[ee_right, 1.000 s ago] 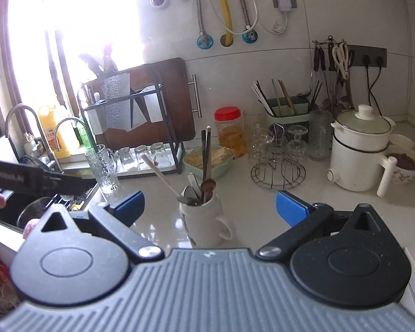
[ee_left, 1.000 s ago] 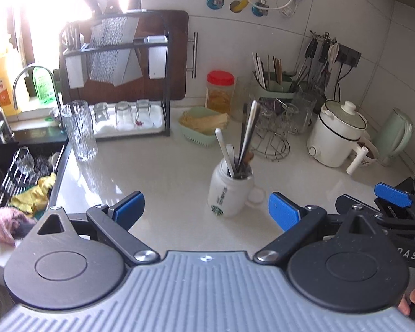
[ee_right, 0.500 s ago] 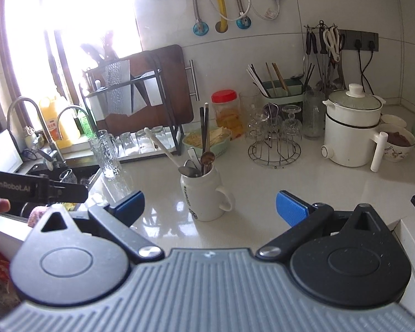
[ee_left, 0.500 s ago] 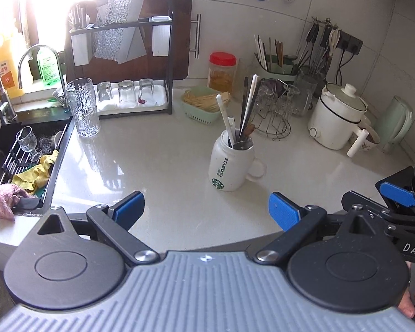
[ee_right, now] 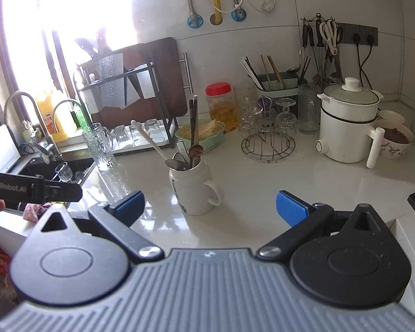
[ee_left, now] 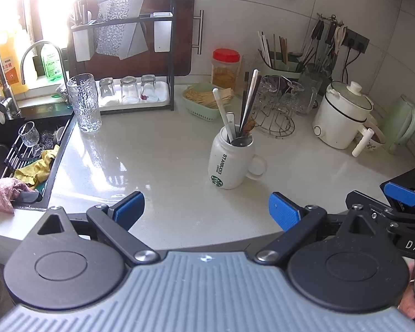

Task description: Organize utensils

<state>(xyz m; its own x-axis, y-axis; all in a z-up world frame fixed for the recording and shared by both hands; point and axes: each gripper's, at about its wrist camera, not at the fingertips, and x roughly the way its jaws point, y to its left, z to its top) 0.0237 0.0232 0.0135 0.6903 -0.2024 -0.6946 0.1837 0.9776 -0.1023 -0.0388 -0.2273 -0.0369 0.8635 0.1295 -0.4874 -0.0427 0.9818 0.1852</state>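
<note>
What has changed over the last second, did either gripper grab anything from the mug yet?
No grab yet. Both grippers drew back and rose, so the mug now sits farther ahead in both wrist views. The left gripper and right gripper stayed open and empty. The utensils stayed in the mug, and the countertop items are unmoved.

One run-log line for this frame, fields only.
left claw: open, empty | right claw: open, empty | utensils: upright in white mug | mug: on counter, untouched
</note>
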